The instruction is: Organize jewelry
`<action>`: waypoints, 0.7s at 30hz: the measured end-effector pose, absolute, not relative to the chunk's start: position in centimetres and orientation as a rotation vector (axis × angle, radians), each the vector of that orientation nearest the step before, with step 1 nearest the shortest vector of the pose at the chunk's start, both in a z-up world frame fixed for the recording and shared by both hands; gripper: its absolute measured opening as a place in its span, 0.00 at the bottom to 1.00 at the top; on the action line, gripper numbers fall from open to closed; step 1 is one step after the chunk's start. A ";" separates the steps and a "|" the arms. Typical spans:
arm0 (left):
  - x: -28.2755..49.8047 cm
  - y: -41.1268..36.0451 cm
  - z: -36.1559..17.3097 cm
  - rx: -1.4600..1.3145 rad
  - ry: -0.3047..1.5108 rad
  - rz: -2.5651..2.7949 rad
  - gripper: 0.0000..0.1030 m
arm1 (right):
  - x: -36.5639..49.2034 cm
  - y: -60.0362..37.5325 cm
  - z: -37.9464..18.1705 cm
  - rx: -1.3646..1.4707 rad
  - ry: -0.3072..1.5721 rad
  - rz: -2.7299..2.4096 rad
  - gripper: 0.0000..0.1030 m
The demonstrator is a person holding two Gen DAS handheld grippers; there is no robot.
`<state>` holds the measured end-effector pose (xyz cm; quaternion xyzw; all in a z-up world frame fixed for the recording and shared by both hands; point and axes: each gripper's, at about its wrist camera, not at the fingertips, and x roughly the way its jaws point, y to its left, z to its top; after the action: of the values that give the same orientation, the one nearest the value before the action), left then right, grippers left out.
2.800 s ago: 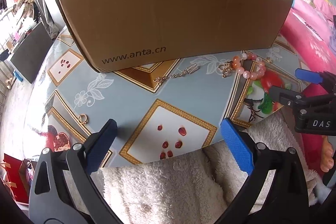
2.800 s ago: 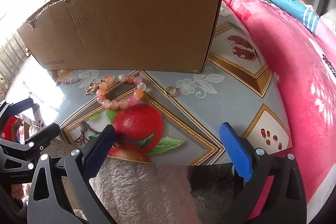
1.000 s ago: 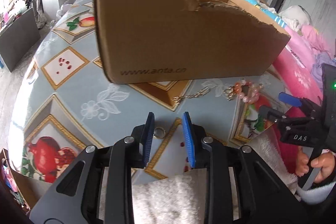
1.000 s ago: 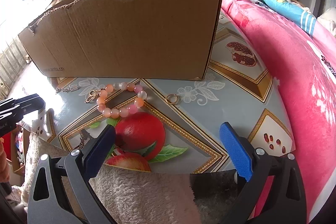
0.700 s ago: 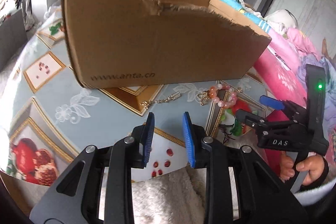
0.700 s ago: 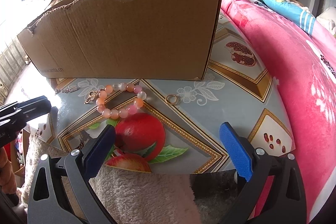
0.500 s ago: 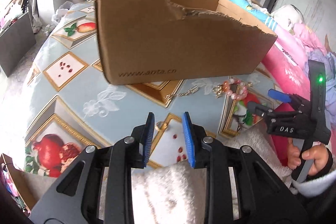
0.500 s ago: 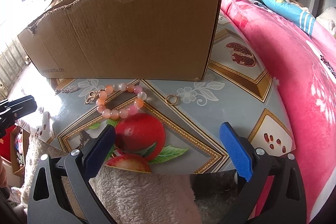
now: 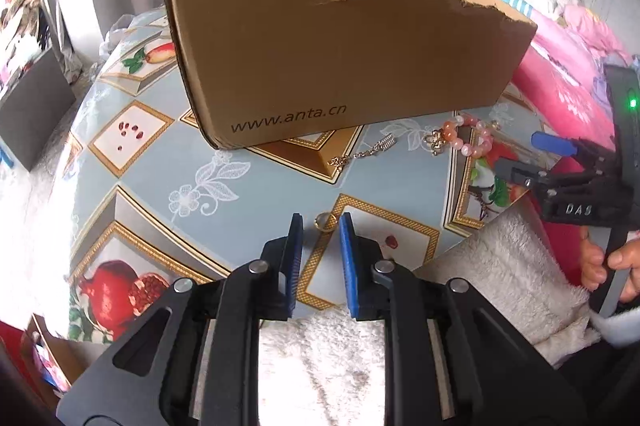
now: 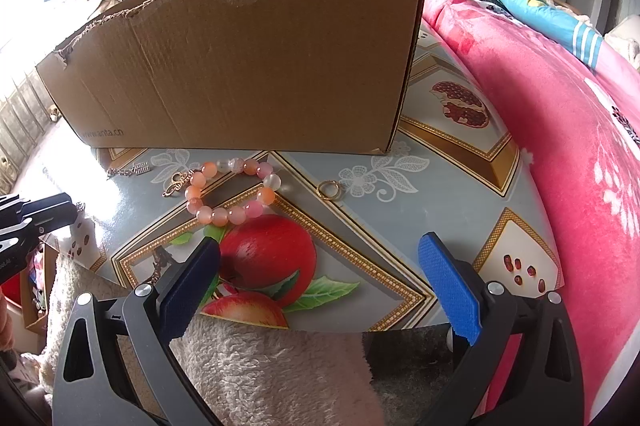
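A brown cardboard box stands on the patterned table; it also shows in the right wrist view. In front of it lie a pink bead bracelet, a thin chain and a gold ring. My left gripper is nearly closed, its blue pads on either side of a second gold ring at their tips; the ring seems to rest on the table. My right gripper is open and empty, near the table's front edge.
A white fluffy towel hangs over the table's front edge below both grippers. A pink blanket lies along the right side. The box blocks the back of the table.
My left gripper went from wide open to nearly closed and swung over the table, now stopping with its tips at the small gold ring. The right gripper stayed still and open.
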<state>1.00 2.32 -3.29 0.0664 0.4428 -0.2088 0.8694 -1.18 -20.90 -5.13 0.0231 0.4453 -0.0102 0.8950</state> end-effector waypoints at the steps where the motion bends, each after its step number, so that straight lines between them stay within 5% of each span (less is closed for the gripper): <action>1: 1.1 2.2 -3.3 0.150 0.927 -0.446 0.17 | -1.2 -20.9 -5.1 0.047 0.923 -0.021 0.94; 21: 1.7 1.1 -3.2 0.208 0.958 -0.444 0.17 | -1.1 -20.8 -5.0 0.046 0.926 -0.028 0.94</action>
<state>1.69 1.14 -3.18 0.0991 0.4562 -0.2114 0.8587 -1.09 -20.82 -5.03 0.0224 0.4465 -0.0137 0.8944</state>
